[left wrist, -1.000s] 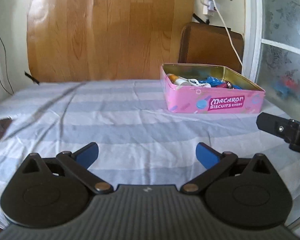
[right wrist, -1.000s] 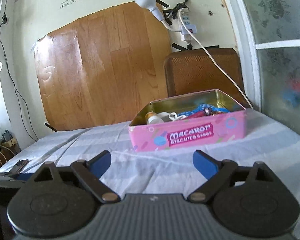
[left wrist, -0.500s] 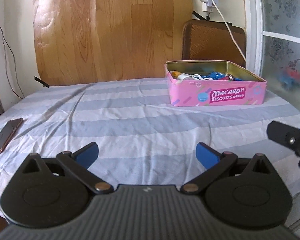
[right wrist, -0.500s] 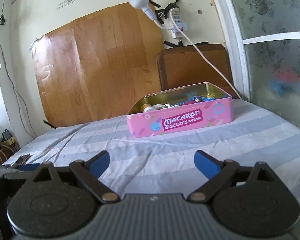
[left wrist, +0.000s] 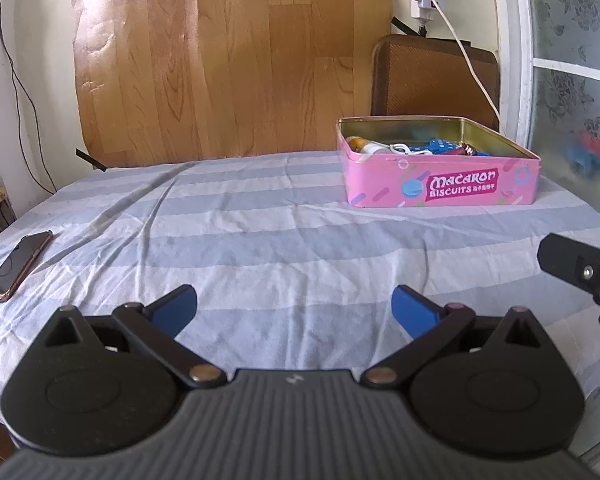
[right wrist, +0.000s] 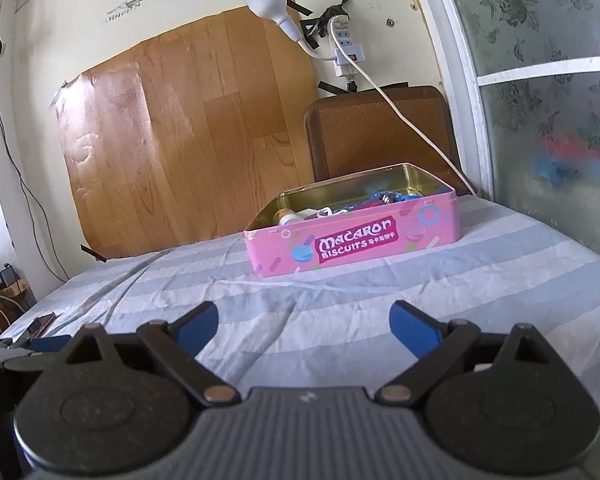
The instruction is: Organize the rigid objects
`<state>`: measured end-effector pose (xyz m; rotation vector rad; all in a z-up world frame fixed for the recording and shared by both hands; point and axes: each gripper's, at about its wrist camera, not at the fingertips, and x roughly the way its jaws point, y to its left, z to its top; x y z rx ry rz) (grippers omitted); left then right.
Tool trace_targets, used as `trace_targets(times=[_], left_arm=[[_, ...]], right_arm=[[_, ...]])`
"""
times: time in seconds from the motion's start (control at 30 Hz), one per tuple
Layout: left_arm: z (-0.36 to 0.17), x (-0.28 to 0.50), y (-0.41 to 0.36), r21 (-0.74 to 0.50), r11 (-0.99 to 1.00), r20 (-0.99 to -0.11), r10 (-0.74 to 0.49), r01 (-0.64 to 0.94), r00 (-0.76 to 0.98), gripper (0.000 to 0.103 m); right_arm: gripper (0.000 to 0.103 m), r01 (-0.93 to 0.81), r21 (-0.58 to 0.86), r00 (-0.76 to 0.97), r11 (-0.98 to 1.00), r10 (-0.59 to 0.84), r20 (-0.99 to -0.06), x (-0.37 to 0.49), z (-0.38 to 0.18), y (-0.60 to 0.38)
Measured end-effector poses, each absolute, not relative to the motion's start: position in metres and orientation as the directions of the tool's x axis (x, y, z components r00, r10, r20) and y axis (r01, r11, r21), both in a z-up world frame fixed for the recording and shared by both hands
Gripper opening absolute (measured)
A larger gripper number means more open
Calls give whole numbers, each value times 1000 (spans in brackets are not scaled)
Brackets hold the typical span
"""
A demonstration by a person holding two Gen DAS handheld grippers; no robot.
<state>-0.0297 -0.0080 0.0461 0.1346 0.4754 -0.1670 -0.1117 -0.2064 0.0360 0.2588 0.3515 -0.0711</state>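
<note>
A pink Macaron Biscuits tin stands open on the striped cloth at the far right, with several small objects inside: a white bottle with an orange cap, a white piece and blue items. It also shows in the right wrist view. My left gripper is open and empty, well short of the tin. My right gripper is open and empty, also short of the tin. Part of the right gripper shows at the right edge of the left wrist view.
A phone lies on the cloth at the left edge. A brown chair back stands behind the tin. A wood-pattern board leans on the wall. A glass door is at the right. A white cable hangs over the chair.
Both grippers have pulled back from the tin, so it looks farther off. The phone has come into the left wrist view. Both stay open.
</note>
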Motion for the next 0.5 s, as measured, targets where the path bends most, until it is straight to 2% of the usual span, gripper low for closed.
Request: trace_targets(times=[0.5], left_arm=[[44, -31, -11, 118, 973, -473, -122, 200, 873, 103]], right_arm=[[96, 102, 226, 936, 969, -17, -352, -110, 36, -202]])
